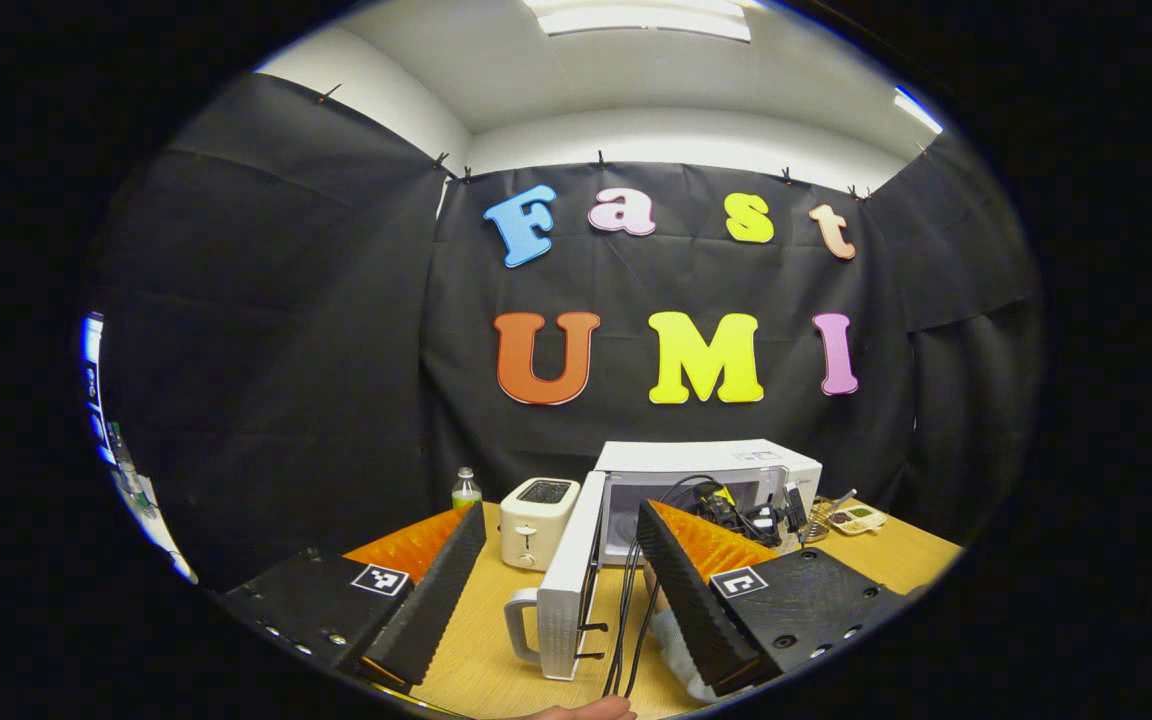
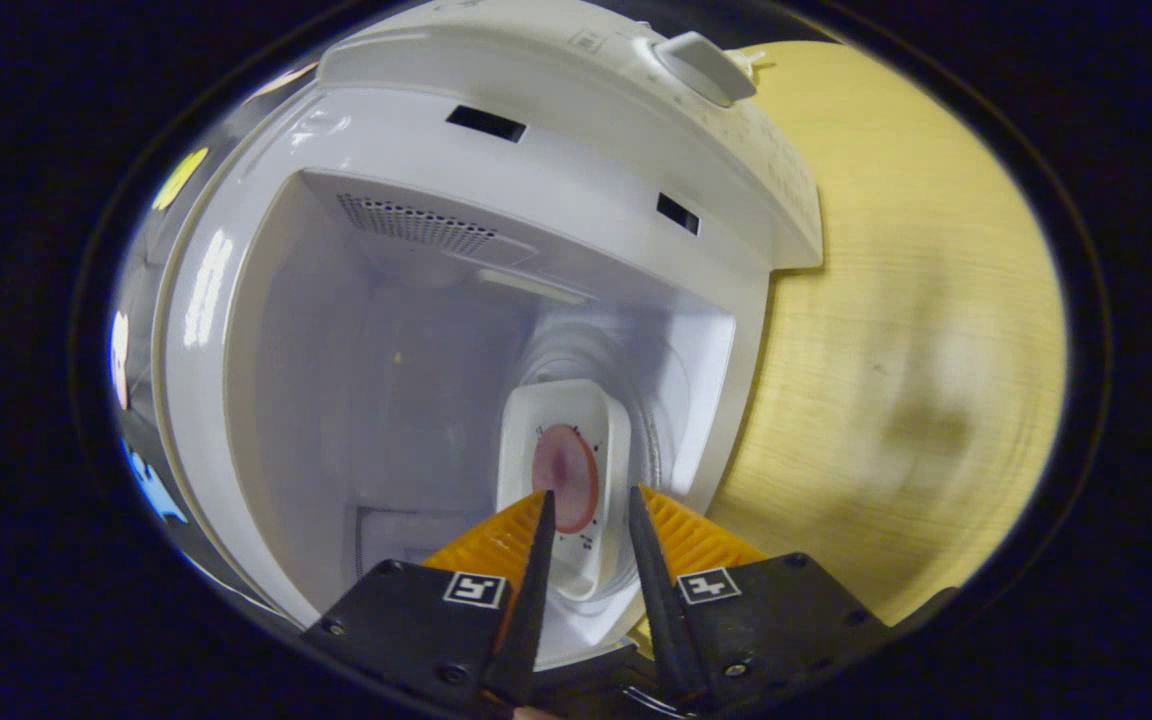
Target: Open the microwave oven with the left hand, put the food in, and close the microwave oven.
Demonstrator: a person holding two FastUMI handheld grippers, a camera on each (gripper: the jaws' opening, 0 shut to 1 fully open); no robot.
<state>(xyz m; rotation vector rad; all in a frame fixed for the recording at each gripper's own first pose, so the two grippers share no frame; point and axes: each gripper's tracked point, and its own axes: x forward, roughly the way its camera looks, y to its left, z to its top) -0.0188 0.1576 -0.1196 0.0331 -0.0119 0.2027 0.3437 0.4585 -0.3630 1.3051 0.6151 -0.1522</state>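
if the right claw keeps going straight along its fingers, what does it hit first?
Probably the white food tray with the pink slice on it, lying inside the open microwave oven right ahead of the right claw. The fingers sit close together around the tray's near end; whether they touch it is unclear.

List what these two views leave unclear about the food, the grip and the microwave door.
- Right gripper grip: the right gripper view cannot settle whether its fingers press the dish; their tips overlap it.
- Food: too blurred to identify.
- Microwave cavity, left gripper view: hidden by the open door and the right gripper's cables.
- Left gripper: open, holding nothing.
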